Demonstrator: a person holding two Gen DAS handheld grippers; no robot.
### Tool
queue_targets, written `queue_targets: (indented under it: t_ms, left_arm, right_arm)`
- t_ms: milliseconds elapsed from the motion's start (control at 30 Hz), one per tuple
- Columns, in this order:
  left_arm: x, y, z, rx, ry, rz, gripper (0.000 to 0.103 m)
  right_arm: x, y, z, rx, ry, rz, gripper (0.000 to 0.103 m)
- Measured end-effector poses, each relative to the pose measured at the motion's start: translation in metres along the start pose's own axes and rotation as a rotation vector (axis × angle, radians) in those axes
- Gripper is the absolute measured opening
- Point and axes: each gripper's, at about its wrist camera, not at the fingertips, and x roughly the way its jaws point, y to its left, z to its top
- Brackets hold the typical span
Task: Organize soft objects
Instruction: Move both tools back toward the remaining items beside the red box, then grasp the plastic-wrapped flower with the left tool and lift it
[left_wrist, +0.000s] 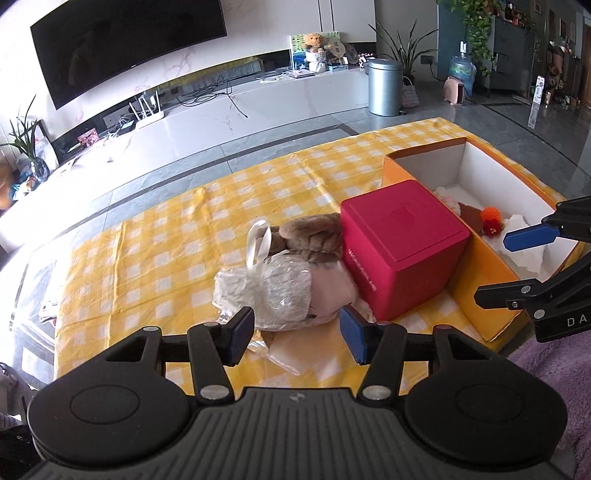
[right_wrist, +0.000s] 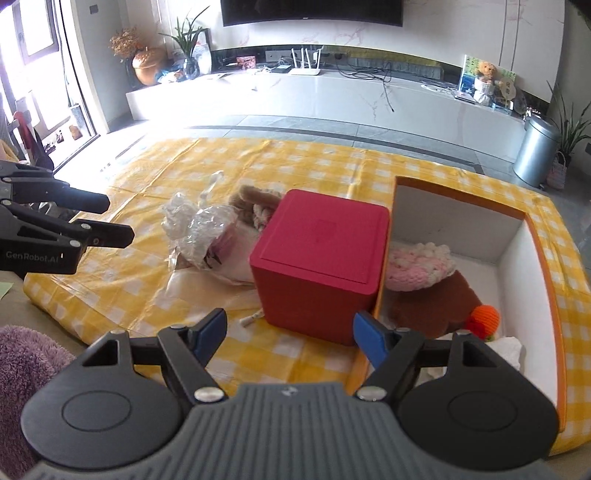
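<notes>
A: Left wrist view: the left hand-held gripper (left_wrist: 297, 334) is spread wide with nothing between its blue pads. Straight ahead of it, almost at the fingertips, lies the crinkled clear plastic bag (left_wrist: 269, 291) with a pale pink soft item (left_wrist: 330, 293) spilling from it, and beyond that a brown plush toy (left_wrist: 314, 236) pressed against the magenta cube-shaped box (left_wrist: 402, 251).

B: And the other side?

A: The right hand-held gripper (right_wrist: 290, 338) is also open and empty, hovering over the near wall of the orange cardboard box with the white inside (right_wrist: 480, 206), which sits ahead of it and to its right. In that box there are already a pink-and-white knitted piece (right_wrist: 417, 264), a brown plush piece (right_wrist: 436, 306), a small orange knitted ball (right_wrist: 482, 321) and something white and crumpled (right_wrist: 508, 352).

B: So which step is this?

A: I judge it a gap between items: part of the pile is stowed, and the bagged bundle remains on the yellow-and-white checked cloth (left_wrist: 166, 236) covering the bench.

B: Next move?

A: Probably the left one advances a little and closes on the bundle. The film looks slippery, so the pads should bite the soft item or a good fold, then carry it rightward, clearing the magenta box.
</notes>
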Motion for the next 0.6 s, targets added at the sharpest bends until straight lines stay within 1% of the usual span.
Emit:
queue_targets:
  t_ms: [67,133,167,267,333,367,433,500,600]
  left_arm:
    - [0.003,0.009,-0.006,-0.002,0.004,-0.004,0.064]
    - [0.007,0.015,-0.011,0.009,0.003,-0.012,0.068]
    - [0.009,0.018,-0.014,0.020,0.001,-0.015,0.070]
    - [0.018,0.021,-0.016,0.078,0.001,-0.028,0.071]
    - [0.025,0.021,-0.015,0.156,-0.003,-0.037,0.071]
    - [0.028,0.021,-0.015,0.211,-0.006,-0.038,0.071]
    - [0.038,0.019,-0.013,0.324,-0.002,-0.023,0.072]
    - [0.048,0.019,-0.011,0.413,0.004,-0.014,0.072]
    - [0.069,0.021,-0.006,0.522,0.015,-0.009,0.072]
  right_arm:
    - [0.010,0.009,0.004,-0.017,0.007,0.007,0.075]
    - [0.018,0.018,0.009,-0.033,0.015,0.009,0.075]
    - [0.021,0.021,0.012,-0.039,0.017,0.010,0.075]
    - [0.030,0.027,0.019,-0.059,0.025,0.011,0.075]
    - [0.036,0.030,0.026,-0.077,0.030,0.013,0.075]
    - [0.038,0.031,0.029,-0.087,0.031,0.013,0.075]
    - [0.043,0.033,0.036,-0.108,0.032,0.013,0.075]
    - [0.050,0.036,0.045,-0.133,0.035,0.015,0.075]
    - [0.061,0.041,0.057,-0.173,0.047,0.022,0.075]
